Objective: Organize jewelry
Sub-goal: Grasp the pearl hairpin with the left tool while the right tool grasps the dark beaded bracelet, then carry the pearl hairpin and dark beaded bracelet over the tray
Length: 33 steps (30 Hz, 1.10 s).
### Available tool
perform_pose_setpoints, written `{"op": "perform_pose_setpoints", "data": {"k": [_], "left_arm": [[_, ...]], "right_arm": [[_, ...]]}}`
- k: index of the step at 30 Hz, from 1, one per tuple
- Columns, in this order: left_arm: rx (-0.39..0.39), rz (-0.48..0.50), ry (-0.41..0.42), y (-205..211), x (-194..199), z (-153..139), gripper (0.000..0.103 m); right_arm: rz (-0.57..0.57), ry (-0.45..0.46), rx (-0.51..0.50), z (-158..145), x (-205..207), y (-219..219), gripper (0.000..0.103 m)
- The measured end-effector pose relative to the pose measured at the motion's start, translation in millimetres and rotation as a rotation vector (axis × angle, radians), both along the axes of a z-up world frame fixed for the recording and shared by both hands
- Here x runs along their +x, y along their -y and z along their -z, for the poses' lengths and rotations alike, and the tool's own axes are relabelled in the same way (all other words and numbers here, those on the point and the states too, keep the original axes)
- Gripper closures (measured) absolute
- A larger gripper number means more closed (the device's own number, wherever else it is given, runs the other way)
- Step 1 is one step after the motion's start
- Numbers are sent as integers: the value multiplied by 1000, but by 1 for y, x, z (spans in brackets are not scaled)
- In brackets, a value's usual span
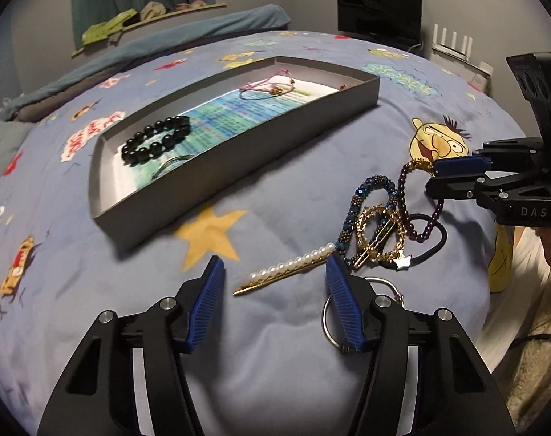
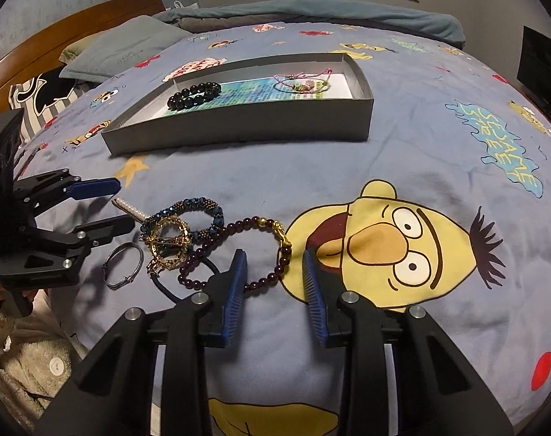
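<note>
While sorted pieces are lying in the tray point(image 1: 239, 145), the left gripper point(image 1: 275, 272) is straddling the pearl pin point(image 1: 290, 269) near it, jaws apart; the right gripper point(image 2: 273, 265), apart, is bracketing the garnet bracelet point(image 2: 239, 254).

Two wrist cameras, low over a bed, both looking forward and down along their own fingers

The left wrist view faces the grey tray point(image 1: 239, 167) across the blue bedspread point(image 1: 282, 196), the jewelry pile point(image 1: 380, 225) near on its right; the right wrist view sits close over the same pile point(image 2: 181, 239), tray point(image 2: 246, 130) beyond. Each shows the other gripper at its edge: right gripper point(image 1: 433, 176), left gripper point(image 2: 124, 203)
</note>
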<state>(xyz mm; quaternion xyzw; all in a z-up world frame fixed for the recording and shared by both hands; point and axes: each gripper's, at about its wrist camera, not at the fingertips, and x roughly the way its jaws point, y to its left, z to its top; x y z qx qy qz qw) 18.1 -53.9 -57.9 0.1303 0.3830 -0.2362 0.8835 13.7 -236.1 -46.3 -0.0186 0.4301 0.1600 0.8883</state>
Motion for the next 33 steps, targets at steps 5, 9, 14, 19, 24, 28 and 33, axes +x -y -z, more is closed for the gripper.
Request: {"op": "perform_pose_setpoints", "data": {"k": [5,9,14,19,24,28,33], "left_arm": [[20,19,-15,3,1,6,53],[36,47,-27,4,-4,8,72],[52,69,-31,4,-11,8,97],[22,64,-30,-4,-15,1,97],[-11,52,-12,-9,-18,-10,97],[-23,46,16,-12,-20,-24,97],[-68,18,33,-21,-13,-46,97]], "right_arm": [[5,-13,6,3,4,-1,75],[0,-17,9,4,6,-2,80],[8,-12,30,2,8,1,93],[13,19,58,-7,6,6,97],[19,57,73,-20,4,9,97],[19,91,73,-34,5,11,97],[17,151,71,-61,11,12,97]]}}
